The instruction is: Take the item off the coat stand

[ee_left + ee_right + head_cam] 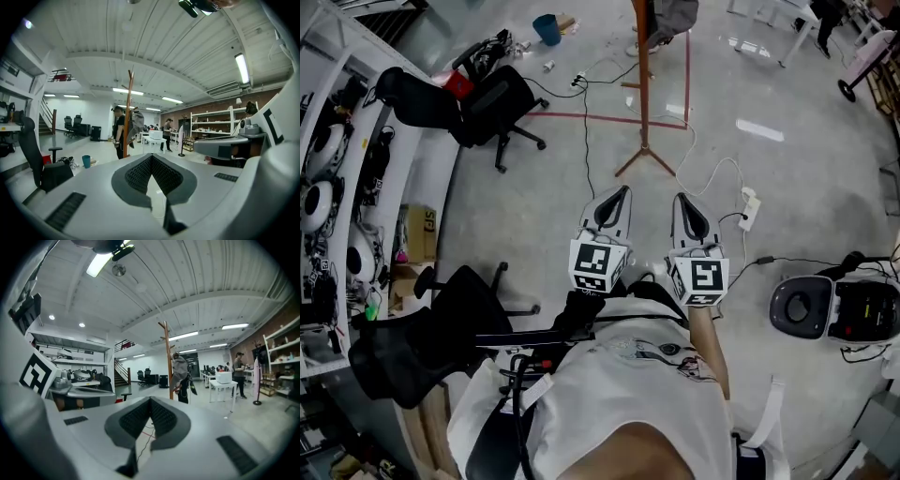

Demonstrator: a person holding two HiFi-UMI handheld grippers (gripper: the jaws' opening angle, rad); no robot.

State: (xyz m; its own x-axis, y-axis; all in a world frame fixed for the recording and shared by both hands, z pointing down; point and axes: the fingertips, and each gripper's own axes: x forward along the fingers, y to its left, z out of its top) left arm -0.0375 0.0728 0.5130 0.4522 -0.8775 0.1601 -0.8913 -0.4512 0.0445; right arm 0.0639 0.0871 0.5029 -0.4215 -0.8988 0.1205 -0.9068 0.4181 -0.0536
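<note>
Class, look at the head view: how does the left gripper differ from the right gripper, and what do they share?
The marker cube on the left gripper shows a different black-and-white pattern from the one on the right gripper. The left gripper leans rightward at its tip, the right gripper leftward. Shared: white bodies, fingers shut on nothing, aimed at the coat stand.

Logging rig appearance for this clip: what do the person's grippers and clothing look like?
Both the left gripper and right gripper have pale grey shells tapering to pointed jaws lined with dark ribbed pads. Each carries a cube with black-and-white square markers. The person wears a white printed T-shirt.
</note>
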